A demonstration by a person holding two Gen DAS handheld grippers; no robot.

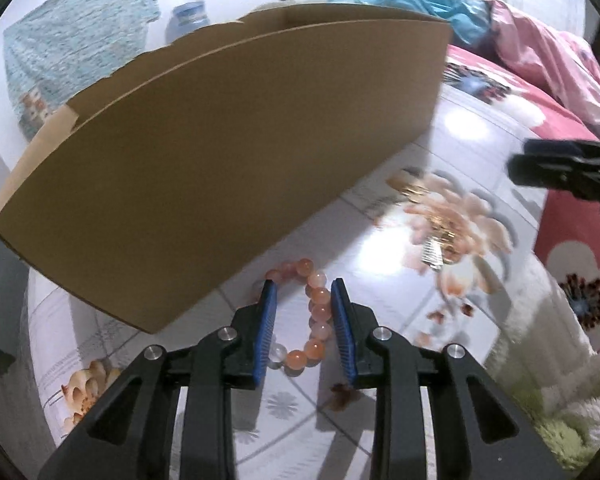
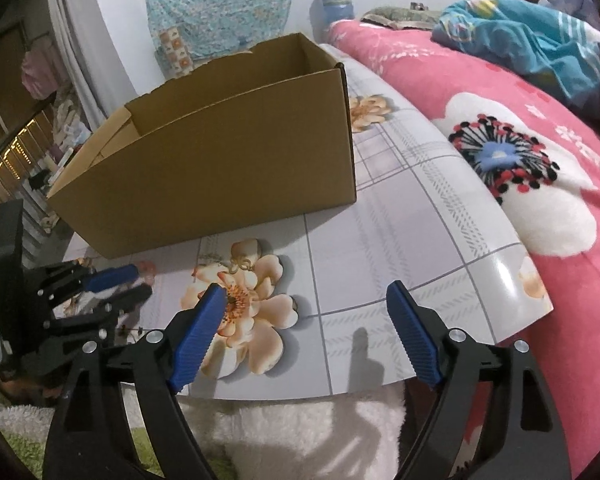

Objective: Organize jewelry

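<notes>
An orange and pink bead bracelet point(image 1: 315, 312) lies on the flowered board point(image 1: 380, 248) just in front of the open cardboard box point(image 1: 220, 152). My left gripper point(image 1: 304, 292) is open, its blue pads on either side of the bracelet's right half, not closed on it. A gold chain piece point(image 1: 440, 220) lies on a printed flower to the right; it also shows in the right wrist view point(image 2: 242, 265). My right gripper point(image 2: 306, 294) is open wide and empty, above the board's near edge. The left gripper point(image 2: 116, 280) shows at that view's left, by the box point(image 2: 220, 148).
The board point(image 2: 400, 220) rests on a bed with a pink flowered blanket point(image 2: 540, 184). White and green fluffy fabric point(image 2: 300, 432) lies under the near edge. A blue bundle of cloth point(image 2: 532, 40) and a blue jar point(image 2: 336, 0) are at the back.
</notes>
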